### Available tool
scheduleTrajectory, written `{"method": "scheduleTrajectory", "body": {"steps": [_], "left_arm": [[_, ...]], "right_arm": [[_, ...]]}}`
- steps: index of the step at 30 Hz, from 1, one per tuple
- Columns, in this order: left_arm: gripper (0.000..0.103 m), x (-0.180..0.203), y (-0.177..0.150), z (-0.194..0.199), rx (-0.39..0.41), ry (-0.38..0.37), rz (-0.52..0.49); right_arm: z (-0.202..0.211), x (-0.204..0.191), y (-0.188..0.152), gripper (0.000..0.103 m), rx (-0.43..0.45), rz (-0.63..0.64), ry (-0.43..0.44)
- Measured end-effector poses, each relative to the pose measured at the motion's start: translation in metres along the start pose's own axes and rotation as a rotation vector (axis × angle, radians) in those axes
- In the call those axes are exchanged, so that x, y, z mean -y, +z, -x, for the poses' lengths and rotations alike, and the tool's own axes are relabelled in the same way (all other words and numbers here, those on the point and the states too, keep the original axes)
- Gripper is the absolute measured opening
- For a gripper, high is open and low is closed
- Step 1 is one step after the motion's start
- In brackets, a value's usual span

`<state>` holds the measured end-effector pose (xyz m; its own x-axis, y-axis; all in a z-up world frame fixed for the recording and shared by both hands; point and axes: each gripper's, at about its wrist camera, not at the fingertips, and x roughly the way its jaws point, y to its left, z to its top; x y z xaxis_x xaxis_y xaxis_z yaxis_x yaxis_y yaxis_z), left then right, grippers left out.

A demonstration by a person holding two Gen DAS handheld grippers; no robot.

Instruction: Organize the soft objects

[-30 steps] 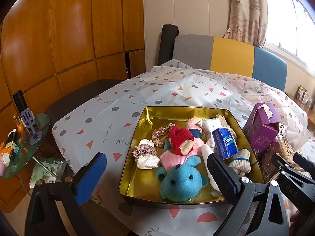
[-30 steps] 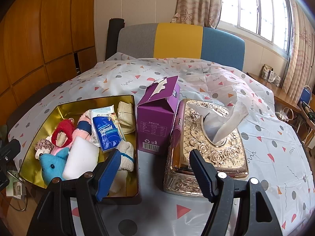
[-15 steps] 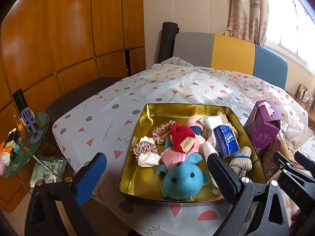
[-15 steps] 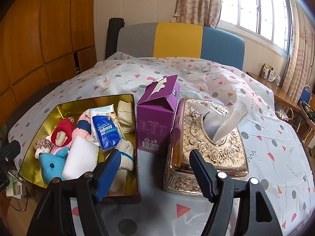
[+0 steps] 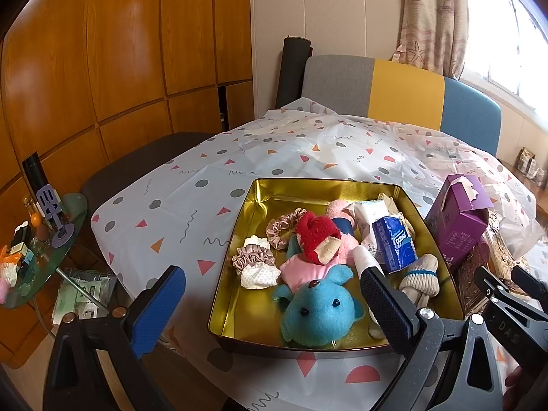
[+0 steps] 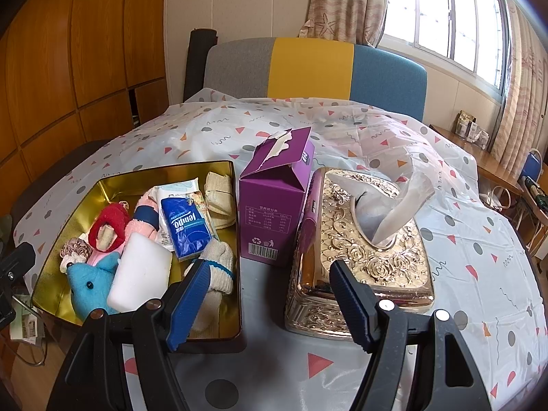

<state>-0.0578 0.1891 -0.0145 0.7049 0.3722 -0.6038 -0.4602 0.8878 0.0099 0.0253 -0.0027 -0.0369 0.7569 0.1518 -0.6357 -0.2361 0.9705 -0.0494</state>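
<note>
A gold tin tray [image 5: 263, 202] [image 6: 113, 178] on the table holds several soft things: a blue plush toy [image 5: 318, 311] [image 6: 90, 279], a red and pink plush [image 5: 316, 236], hair scrunchies [image 5: 251, 258], a white sponge block [image 6: 140, 277], a blue tissue pack [image 5: 394, 243] [image 6: 186, 227] and white socks [image 5: 421, 275] [image 6: 217, 263]. My left gripper [image 5: 270, 304] hovers open over the tray's near left corner, holding nothing. My right gripper [image 6: 267, 299] hangs open above the gap between the tray and an ornate gold tissue box [image 6: 363, 246], also holding nothing.
A purple carton [image 6: 277, 205] [image 5: 459, 219] stands between tray and tissue box. A patterned white cloth [image 6: 462, 239] covers the table. A grey, yellow and blue chair [image 6: 315, 68] is behind it. A glass side table [image 5: 37, 250] with small items stands far left.
</note>
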Motion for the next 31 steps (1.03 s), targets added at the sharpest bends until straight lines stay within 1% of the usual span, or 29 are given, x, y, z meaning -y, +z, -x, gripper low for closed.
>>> {"method": "scheduleTrajectory", "body": {"steps": [24,26,27,31], "left_arm": [[0.103,0.0018,-0.0031,-0.0015,-0.007,-0.001,-0.011],[0.102,0.0012,-0.0042,-0.001,-0.003,-0.008,-0.01],[0.1,0.0007,-0.0046,-0.0007,-0.001,-0.008,-0.006],[0.101,-0.0018,-0.0025,-0.0033,-0.02,-0.027,0.003]], "right_arm": [[-0.0016,-0.0001,-0.0018,0.073,-0.004,0.0,-0.002],[-0.0016,-0.0002,-0.0014,0.073,-0.005,0.001,-0.002],[-0.0015,-0.0003,-0.0014,0.073,-0.005,0.001,-0.001],[-0.0006,-0.0017,-0.0017,0.073,0.001,0.005,0.003]]}}
